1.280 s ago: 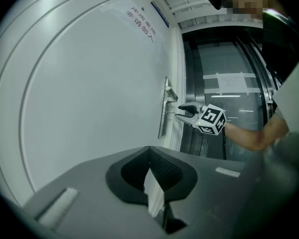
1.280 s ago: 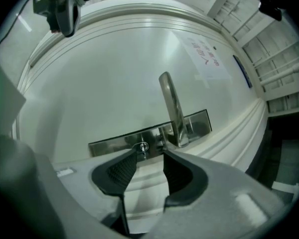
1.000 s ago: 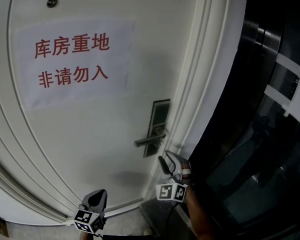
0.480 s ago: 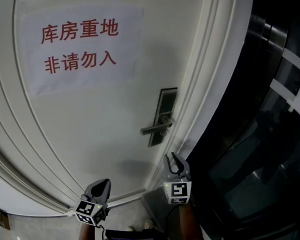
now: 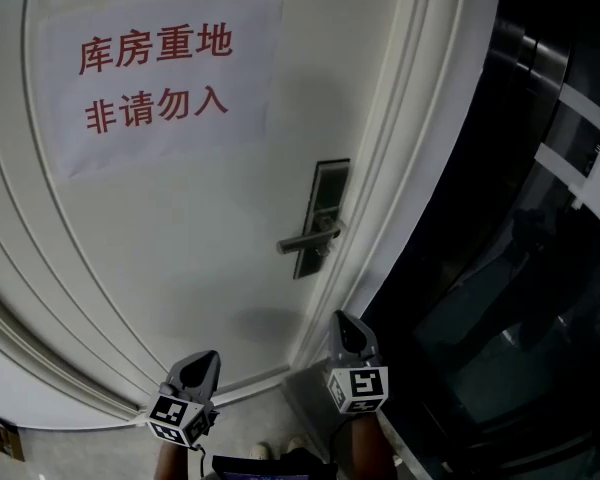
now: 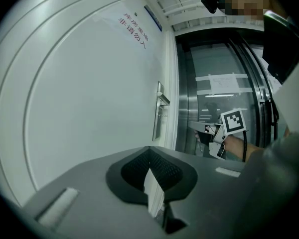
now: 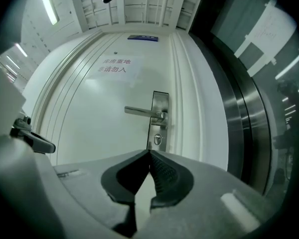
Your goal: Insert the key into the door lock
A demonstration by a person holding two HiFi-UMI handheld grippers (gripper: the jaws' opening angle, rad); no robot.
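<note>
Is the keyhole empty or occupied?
Empty: the keyhole under the door handle shows bare in the right gripper view, with the right gripper short of it.

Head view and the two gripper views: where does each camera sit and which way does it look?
Head view: on the person's head, looking down the white door at the handle; shows the left gripper and right gripper.
Left gripper view: on the left gripper, looking along the door; shows its closed jaws and the right gripper.
Right gripper view: on the right gripper, facing the keyhole; shows its closed jaws.
Shared: all see the handle.
</note>
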